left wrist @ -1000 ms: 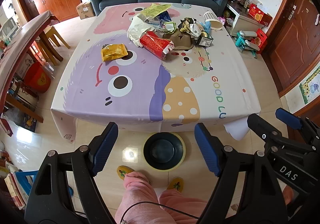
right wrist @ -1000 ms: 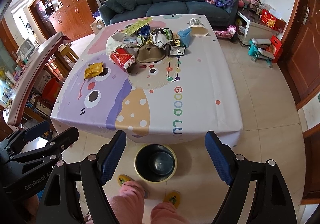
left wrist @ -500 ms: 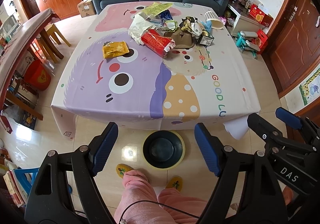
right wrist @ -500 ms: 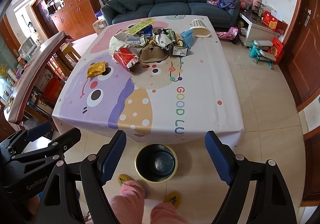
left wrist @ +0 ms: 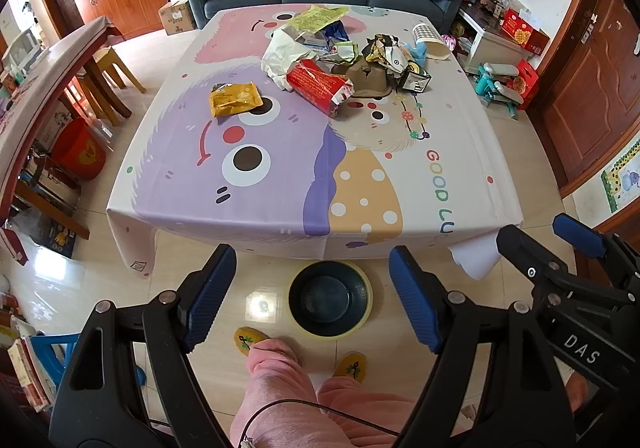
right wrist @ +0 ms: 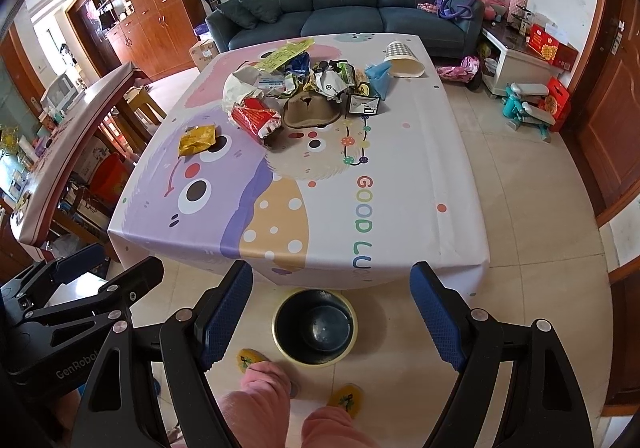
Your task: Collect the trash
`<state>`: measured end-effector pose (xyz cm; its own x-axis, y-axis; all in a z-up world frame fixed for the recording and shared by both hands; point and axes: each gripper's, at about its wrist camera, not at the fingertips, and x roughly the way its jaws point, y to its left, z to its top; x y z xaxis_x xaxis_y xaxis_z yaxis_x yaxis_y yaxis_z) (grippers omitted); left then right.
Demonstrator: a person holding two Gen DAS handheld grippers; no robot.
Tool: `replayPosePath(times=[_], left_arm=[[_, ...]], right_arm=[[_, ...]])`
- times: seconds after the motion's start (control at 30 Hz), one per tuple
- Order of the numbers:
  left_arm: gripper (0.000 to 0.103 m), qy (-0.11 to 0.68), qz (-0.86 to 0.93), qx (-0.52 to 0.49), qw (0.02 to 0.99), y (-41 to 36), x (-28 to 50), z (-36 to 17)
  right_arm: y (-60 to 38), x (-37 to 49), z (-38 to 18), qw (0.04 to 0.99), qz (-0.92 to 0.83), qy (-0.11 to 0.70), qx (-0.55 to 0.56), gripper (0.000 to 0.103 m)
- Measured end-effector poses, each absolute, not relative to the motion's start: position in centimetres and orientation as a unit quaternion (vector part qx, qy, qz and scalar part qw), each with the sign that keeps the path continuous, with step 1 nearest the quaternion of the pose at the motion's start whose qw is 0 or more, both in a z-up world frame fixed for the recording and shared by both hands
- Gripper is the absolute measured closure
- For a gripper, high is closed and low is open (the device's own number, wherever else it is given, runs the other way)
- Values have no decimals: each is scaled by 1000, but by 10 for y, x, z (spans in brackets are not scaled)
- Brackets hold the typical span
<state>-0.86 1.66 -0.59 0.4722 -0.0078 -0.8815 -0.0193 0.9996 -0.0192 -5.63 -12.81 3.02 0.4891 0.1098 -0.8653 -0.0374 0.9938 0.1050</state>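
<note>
Both hand-held grippers, my left hand-held gripper (left wrist: 312, 296) and my right hand-held gripper (right wrist: 332, 312), hang spread wide and empty, on the near side of the worktop (left wrist: 280, 204). One bin (left wrist: 330, 298) stands on the floor just below the worktop's near edge, between my two slippers and the cloth.

Trash: one yellow packet (left wrist: 234, 99) lying apart, left of the pile; one red wrapper (left wrist: 320, 86); one checked paper cup (left wrist: 428, 41) tipped over, at the far right of the pile; one heap of crumpled wrappers (left wrist: 376, 52), too tangled to count.

Risks, as I judge them: the pile sits far from the bin, so a loose pinch could drop pieces on the floor; snagging the cloth could drag everything.
</note>
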Motion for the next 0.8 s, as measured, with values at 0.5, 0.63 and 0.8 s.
replayPosePath(times=[0.5,0.63,0.8], left_arm=[[26,500,19,-7,866,30,0,16],[26,501,16,-11,865,35,7,19],[26,492,11,-14,870,48,25,20]], right_arm=[[-124,-50,43,869,51,490,55,21],[-120,-46,50,874,50,480,49,21],[-115,-31,55,882,42,466,51,21]])
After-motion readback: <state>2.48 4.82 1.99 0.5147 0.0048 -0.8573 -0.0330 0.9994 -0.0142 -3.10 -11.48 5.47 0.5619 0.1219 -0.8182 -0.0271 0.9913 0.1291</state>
